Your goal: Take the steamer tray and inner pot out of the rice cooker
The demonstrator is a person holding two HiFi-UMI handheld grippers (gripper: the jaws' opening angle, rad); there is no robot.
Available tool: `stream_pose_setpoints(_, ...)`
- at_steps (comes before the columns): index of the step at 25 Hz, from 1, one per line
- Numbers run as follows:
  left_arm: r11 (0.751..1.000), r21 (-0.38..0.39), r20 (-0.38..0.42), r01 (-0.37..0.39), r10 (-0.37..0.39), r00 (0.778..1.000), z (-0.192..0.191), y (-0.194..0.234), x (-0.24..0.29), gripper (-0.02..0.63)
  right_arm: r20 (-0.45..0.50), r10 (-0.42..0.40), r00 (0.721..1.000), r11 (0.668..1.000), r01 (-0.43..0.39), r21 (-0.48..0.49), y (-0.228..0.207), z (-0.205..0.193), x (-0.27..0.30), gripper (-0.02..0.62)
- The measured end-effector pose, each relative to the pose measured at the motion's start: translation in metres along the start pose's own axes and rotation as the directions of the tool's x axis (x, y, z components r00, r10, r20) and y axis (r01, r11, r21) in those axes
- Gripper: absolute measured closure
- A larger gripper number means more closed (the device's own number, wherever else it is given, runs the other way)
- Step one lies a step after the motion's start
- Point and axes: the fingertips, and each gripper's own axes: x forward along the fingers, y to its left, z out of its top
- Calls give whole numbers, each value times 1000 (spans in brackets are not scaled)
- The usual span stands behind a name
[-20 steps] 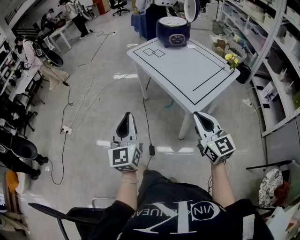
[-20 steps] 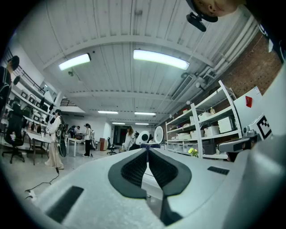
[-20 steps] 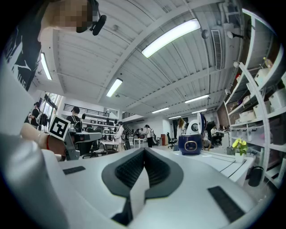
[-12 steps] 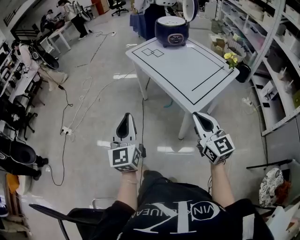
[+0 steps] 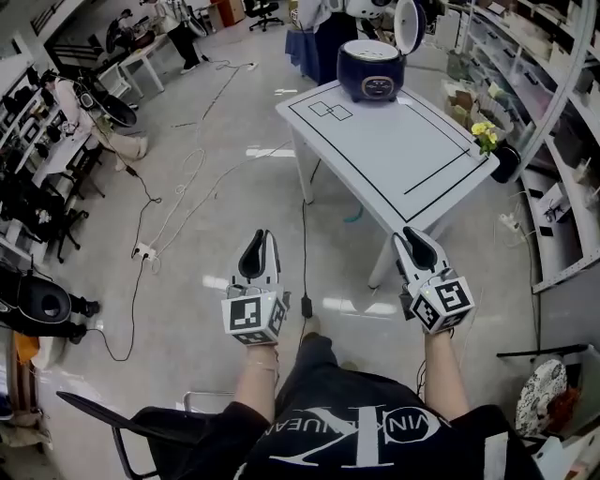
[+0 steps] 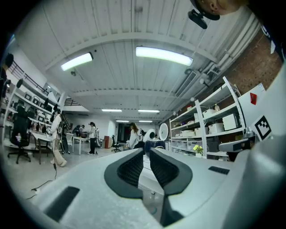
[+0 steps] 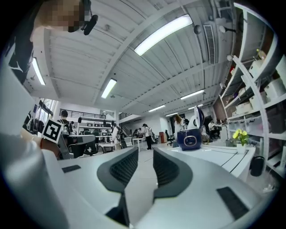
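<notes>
The cooker (image 5: 372,71) stands lid-up at the desk's (image 5: 403,159) far end, well ahead and slightly right, nearer the right gripper (image 5: 411,242), whose jaws stand part open and empty. The left gripper (image 5: 260,242) has its jaws nearly together, empty. Presumably the tray and pot sit inside, unseen.

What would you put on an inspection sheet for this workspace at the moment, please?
Surface: white table, black outline marked, otherwise bare.
Job's things: rice cooker at the far edge, lid up; contents not discernible.
Clutter: yellow flowers beside the table.
Tools: left tool shut, empty; right tool open, empty; both short of the table.
Cables: cables trail across the floor.
Surroundings: shelves right, people at desks left.
</notes>
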Motion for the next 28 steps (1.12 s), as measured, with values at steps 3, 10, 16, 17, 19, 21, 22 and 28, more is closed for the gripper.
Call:
stream_pose_setpoints(3, 1000, -19, 3, -17, 17, 1000, -3, 15, 11, 583, 3, 11, 1000, 1000, -11, 7, -2, 1, 17, 485)
stream_pose_setpoints(10, 1000, -27, -2, 7, -7, 1000, -11, 41, 73, 517, -9, 7, 1000, 1000, -7, 22, -25, -2, 76, 472)
stream_pose_setpoints(16, 999, -26, -32, 30, -31, 999, -13, 79, 138, 517, -24, -18, 1000, 999, 19, 39, -41, -1, 144, 471)
stream_pose_setpoints(17, 999, -26, -34, 33, -34, 999, -13, 85, 148, 517, -24, -23, 999, 999, 24, 42, -44, -1, 154, 471)
stream_pose_setpoints(19, 999, -26, -41, 41, -42, 998, -15, 97, 169, 517, -29, -34, 999, 998, 35, 51, -49, -2, 174, 471)
stream_pose_setpoints(21, 998, -28, -49, 52, -53, 997, -17, 109, 188, 517, -38, -45, 998, 997, 47, 57, -54, -5, 193, 471)
stream_pose_setpoints(22, 998, -30, -52, 57, -59, 997, -18, 115, 198, 517, -41, -51, 998, 997, 53, 58, -56, -6, 203, 471)
stream_pose_setpoints(28, 995, -21, -48, 100, -101, 994, -19, 152, 259, 512, -28, -103, 994, 993, 104, 56, -70, -4, 262, 469)
